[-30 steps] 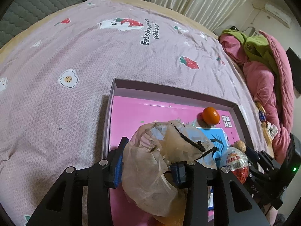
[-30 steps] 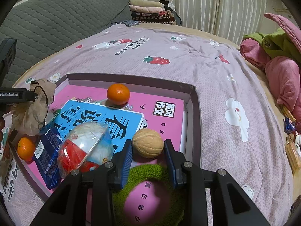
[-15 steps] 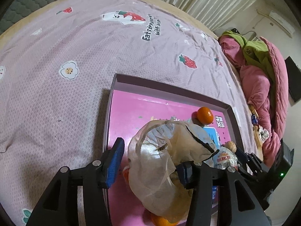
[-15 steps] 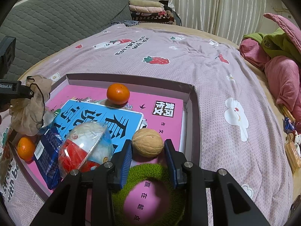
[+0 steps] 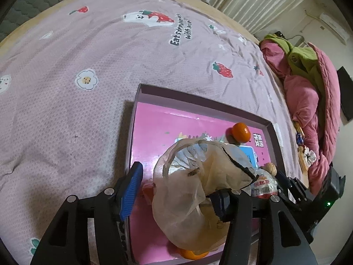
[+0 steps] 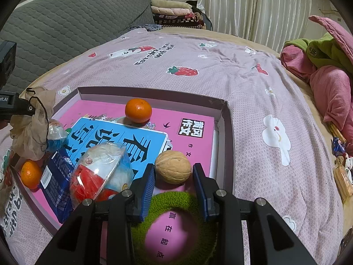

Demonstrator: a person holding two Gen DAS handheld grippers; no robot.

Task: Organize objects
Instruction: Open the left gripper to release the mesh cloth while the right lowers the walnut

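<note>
A shallow purple box [image 5: 198, 105] lies on the bed with a pink book and a blue book [image 6: 132, 141] in it. My left gripper [image 5: 176, 185] is open over the box's near left corner; a beige mesh pouch [image 5: 198, 187] with a black drawstring hangs off its right finger [image 5: 220, 201], clear of the left pad. My right gripper [image 6: 174, 177] is open around a walnut [image 6: 173, 166], apart from both pads, above a green ring [image 6: 176, 201]. The box also holds two tangerines [image 6: 138, 110] [image 6: 30, 174], a red and white wrapped egg toy [image 6: 99, 172] and a dark blue packet [image 6: 57, 176].
The box sits on a pink strawberry-print bedspread [image 5: 88, 77]. Pink and green bedding [image 5: 308, 77] is heaped at the right. A grey quilted headboard [image 6: 66, 33] and folded blankets [image 6: 174, 13] stand at the far side. Snack wrappers [image 6: 339, 172] lie at the right edge.
My left gripper has opened and pulled back and up; the mesh pouch was pinched between both fingers and now hangs from the right one only. My right gripper has not moved.
</note>
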